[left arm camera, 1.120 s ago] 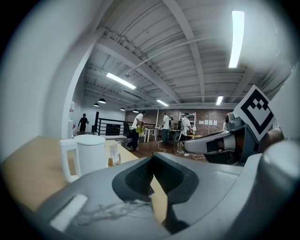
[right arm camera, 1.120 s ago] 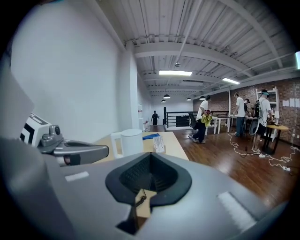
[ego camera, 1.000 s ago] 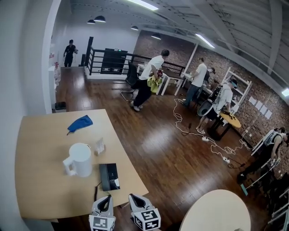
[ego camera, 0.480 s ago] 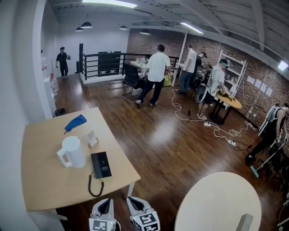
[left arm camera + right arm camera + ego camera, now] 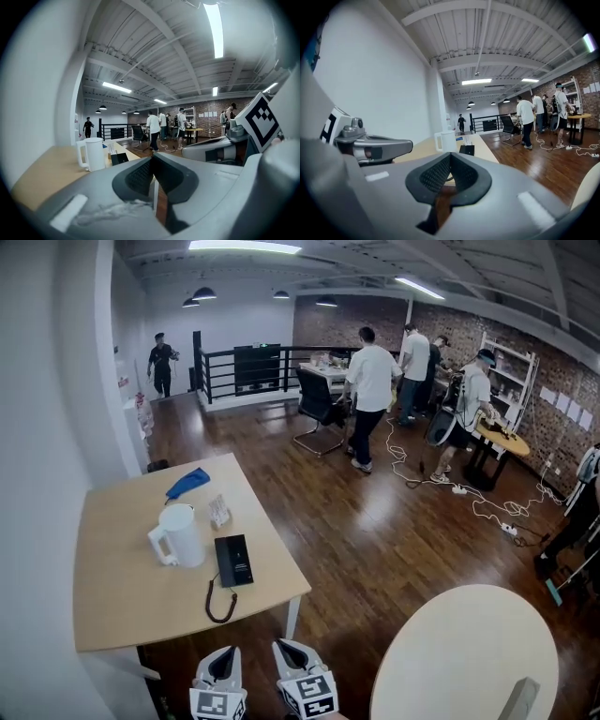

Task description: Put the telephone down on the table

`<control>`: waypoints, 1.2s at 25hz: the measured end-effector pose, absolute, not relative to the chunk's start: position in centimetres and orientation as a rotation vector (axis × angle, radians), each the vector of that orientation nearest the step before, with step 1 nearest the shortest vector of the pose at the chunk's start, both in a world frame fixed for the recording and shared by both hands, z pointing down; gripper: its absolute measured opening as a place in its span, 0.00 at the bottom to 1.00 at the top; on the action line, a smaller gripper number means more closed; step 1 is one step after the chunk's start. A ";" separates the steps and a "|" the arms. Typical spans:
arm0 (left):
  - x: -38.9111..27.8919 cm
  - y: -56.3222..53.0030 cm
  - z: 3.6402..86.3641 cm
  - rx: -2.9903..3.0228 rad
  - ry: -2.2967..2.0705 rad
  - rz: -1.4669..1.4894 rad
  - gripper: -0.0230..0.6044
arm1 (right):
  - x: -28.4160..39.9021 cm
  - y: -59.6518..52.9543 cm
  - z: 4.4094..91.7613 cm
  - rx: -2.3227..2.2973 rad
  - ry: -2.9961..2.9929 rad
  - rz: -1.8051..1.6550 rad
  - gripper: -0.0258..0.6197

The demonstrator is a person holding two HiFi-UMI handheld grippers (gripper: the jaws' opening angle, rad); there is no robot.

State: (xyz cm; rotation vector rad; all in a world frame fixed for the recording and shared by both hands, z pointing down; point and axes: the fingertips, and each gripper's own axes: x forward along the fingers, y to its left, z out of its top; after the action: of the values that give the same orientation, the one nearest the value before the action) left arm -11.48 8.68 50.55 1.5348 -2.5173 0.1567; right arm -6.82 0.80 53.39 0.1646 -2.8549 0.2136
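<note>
The black telephone (image 5: 233, 561) lies flat on the wooden table (image 5: 122, 596), near its right edge, with its curled cord (image 5: 221, 601) trailing toward the front edge. My left gripper (image 5: 223, 662) and right gripper (image 5: 292, 652) sit side by side at the bottom of the head view, short of the table's front corner and apart from the telephone. Both are shut with nothing between the jaws. In the left gripper view my left gripper (image 5: 152, 157) points at the telephone (image 5: 119, 158). From my right gripper (image 5: 450, 154) the telephone (image 5: 467, 150) shows small ahead.
A white jug (image 5: 180, 536) stands just left of the telephone, with a small clear holder (image 5: 218, 512) and a blue cloth (image 5: 187, 483) behind it. A round pale table (image 5: 469, 652) is at the lower right. Several people, an office chair (image 5: 317, 404) and floor cables (image 5: 478, 507) are far back.
Both grippers have drawn back from the table, so the telephone now lies farther ahead of them. The telephone, jug and cloth have not moved on the table. The people at the back have walked on.
</note>
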 end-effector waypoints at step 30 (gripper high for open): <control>-15.2 17.9 51.8 1.557 -2.523 0.069 0.06 | -8.3 9.6 53.2 0.368 -2.809 0.102 0.03</control>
State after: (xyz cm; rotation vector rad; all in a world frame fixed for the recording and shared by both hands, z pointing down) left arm -15.23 17.90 51.82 1.5566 -2.5228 0.0688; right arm -8.29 9.57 53.20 0.3677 -2.8086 0.1023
